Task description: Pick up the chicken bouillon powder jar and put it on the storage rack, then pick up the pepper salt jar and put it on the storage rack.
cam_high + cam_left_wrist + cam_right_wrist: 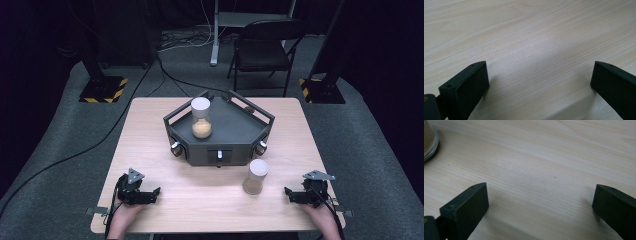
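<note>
A light wood-grain table [150,130] stands on grey carpet [60,130] in a dark room. A dark grey angular tray with small drawers [235,135] sits at the table's middle-rear and serves as landmark. On it, toward its left, stands a clear jar with a white lid and tan powder [201,118]. A second such jar [255,176] stands on the table just in front of the tray's right corner. Behind the tray is a black folding chair [265,47]; black cables [75,152] cross the carpet. Near the front edge, the left gripper [150,195] and right gripper [291,192] rest with fingers [471,87] spread wide, holding nothing.
</note>
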A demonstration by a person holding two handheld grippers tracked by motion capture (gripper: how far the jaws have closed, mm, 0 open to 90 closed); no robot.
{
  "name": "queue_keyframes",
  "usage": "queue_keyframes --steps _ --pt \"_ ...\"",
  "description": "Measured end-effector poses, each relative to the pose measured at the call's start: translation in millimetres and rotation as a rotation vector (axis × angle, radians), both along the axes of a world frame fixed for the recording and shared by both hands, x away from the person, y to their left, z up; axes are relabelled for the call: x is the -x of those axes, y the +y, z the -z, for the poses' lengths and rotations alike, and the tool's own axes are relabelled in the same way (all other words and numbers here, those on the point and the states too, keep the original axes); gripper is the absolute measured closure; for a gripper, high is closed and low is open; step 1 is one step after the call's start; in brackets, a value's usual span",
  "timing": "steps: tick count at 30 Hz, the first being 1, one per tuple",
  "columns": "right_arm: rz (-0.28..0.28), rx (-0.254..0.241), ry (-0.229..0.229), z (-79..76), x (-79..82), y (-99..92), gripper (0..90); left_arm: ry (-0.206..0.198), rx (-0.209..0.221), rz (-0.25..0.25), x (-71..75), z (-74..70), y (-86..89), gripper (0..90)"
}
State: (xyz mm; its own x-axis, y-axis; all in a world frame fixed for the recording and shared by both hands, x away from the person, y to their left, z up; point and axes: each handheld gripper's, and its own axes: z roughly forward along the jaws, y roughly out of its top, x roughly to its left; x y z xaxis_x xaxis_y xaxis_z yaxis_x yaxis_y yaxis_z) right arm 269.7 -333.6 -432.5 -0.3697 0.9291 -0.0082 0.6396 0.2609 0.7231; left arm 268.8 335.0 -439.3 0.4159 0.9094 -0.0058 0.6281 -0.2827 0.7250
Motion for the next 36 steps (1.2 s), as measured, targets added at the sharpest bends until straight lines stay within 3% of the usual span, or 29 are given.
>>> queue_keyframes --steps 10,22,29,36 --pt "-0.002 0.0 0.003 -0.5 -0.6 -0.2 0.0 0.0 0.003 0.001 -2.2 0.3 -0.2 0.5" --pt "0.022 0.002 0.027 -12.1 -0.8 3.3 10.6 0.0 0.003 0.002 -2.3 0.2 -0.2 0.5" --pt "-0.016 -0.084 -0.036 -23.1 14.0 -4.9 11.8 0.0 0.002 0.003 -2.4 0.3 -0.1 0.5" --pt "-0.082 -0.141 -0.06 -36.8 20.4 -2.7 13.8 0.0 0.002 0.003 -2.4 0.2 -0.1 0.5"
